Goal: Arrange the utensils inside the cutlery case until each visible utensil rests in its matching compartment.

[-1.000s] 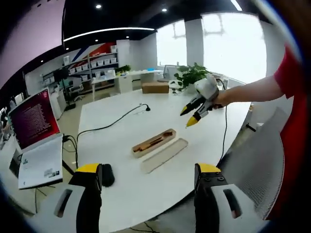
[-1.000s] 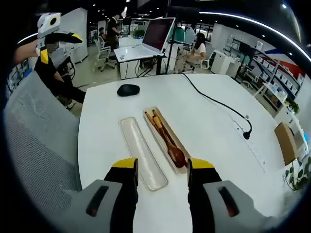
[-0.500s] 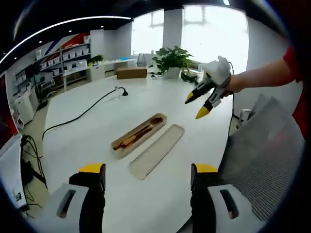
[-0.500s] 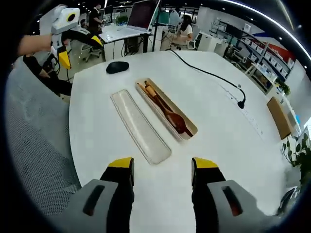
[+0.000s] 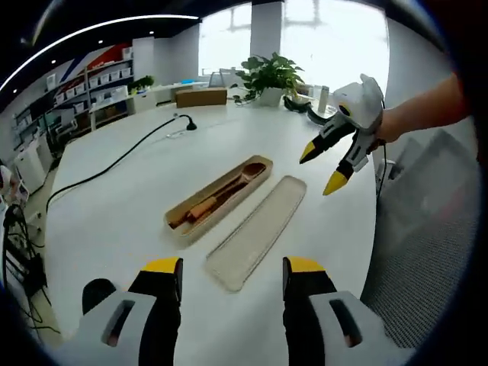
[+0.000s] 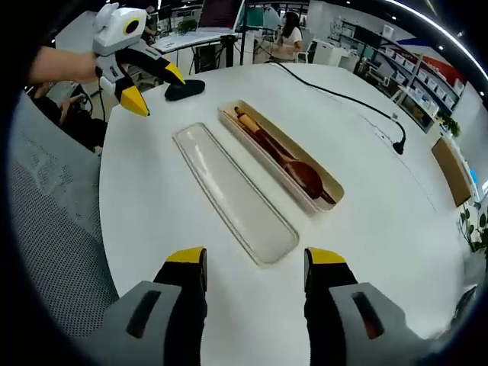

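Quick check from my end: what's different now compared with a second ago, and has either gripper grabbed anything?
Both grippers have moved in closer over the table; the left gripper and right gripper are open and hold nothing. The case with the wooden spoon and the lid beside it lie as before.

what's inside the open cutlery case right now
A wooden spoon lies inside the case, bowl toward one end, with other wooden sticks beside its handle, likely chopsticks. The case floor beneath them is covered. The lid lies alongside.

White table [image 5: 114, 206] bearing case [image 5: 219, 200], lid [image 5: 256, 232], mouse [image 6: 185, 89], cable [image 5: 114, 166]
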`<state>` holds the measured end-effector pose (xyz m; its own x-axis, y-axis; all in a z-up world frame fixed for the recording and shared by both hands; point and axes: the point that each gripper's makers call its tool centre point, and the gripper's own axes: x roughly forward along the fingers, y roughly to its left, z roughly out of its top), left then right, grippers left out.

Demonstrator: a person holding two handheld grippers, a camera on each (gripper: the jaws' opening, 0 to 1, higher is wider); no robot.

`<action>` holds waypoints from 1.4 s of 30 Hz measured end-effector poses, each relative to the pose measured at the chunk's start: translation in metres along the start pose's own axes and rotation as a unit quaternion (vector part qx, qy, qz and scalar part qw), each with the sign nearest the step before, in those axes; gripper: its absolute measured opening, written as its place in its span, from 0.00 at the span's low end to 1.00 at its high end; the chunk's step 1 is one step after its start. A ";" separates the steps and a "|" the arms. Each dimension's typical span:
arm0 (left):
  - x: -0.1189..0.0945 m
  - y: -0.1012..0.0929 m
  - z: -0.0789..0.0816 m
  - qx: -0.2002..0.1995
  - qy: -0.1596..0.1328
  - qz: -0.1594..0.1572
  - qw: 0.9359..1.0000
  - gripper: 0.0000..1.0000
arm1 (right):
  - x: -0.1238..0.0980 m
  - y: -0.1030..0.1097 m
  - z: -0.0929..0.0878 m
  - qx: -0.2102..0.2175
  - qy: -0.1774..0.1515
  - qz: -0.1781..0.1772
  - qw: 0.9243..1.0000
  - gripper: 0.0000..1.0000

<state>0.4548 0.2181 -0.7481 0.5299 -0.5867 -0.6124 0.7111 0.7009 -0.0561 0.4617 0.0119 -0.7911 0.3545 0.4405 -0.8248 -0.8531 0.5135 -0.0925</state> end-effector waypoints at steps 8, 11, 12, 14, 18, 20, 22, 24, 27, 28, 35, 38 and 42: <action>0.019 0.002 -0.016 0.051 0.043 0.002 0.998 0.58 | -0.001 -0.011 -0.005 0.008 -0.010 0.005 1.000 0.51; 0.027 0.004 -0.025 0.063 0.064 -0.007 0.996 0.58 | 0.004 -0.012 -0.007 -0.003 -0.007 0.010 1.000 0.50; 0.028 0.004 -0.026 0.066 0.066 -0.010 0.996 0.58 | 0.007 -0.012 -0.008 -0.004 -0.004 0.014 1.000 0.51; 0.032 0.003 -0.029 0.062 0.075 -0.017 0.995 0.57 | 0.011 -0.011 -0.006 -0.005 -0.004 0.025 1.000 0.52; 0.036 0.004 -0.026 0.066 0.072 -0.020 0.995 0.57 | 0.019 -0.014 0.003 -0.008 -0.008 0.039 0.999 0.53; 0.041 0.004 -0.026 0.072 0.074 -0.024 0.994 0.56 | 0.024 -0.016 0.004 -0.013 -0.004 0.043 0.999 0.52; 0.046 0.007 -0.030 0.077 0.083 -0.027 0.993 0.55 | 0.029 -0.017 0.003 -0.007 0.002 0.054 0.998 0.52; 0.048 0.008 -0.032 0.076 0.088 -0.030 0.993 0.56 | 0.031 -0.016 0.002 -0.014 0.007 0.058 0.998 0.53; 0.048 0.006 -0.031 0.075 0.085 -0.038 0.993 0.56 | 0.032 -0.013 0.004 -0.020 0.006 0.065 0.998 0.53; 0.049 0.006 -0.031 0.082 0.086 -0.036 0.992 0.56 | 0.033 -0.012 0.004 -0.021 0.005 0.065 0.998 0.52; 0.053 0.008 -0.032 0.090 0.096 -0.032 0.991 0.55 | 0.037 -0.013 0.005 -0.015 0.007 0.067 0.998 0.49; 0.059 0.005 -0.037 0.098 0.105 -0.035 0.989 0.53 | 0.038 -0.016 0.007 -0.014 0.000 0.063 0.998 0.44; 0.062 0.004 -0.034 0.080 0.093 -0.034 0.992 0.49 | 0.037 -0.010 0.005 -0.028 0.011 0.071 0.997 0.40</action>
<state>0.4753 0.1985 -0.8128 0.3945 -0.5350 -0.7471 0.8144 0.5801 0.0145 0.4851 0.0268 -0.8176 0.2203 0.4886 -0.8442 -0.9142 0.4053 -0.0040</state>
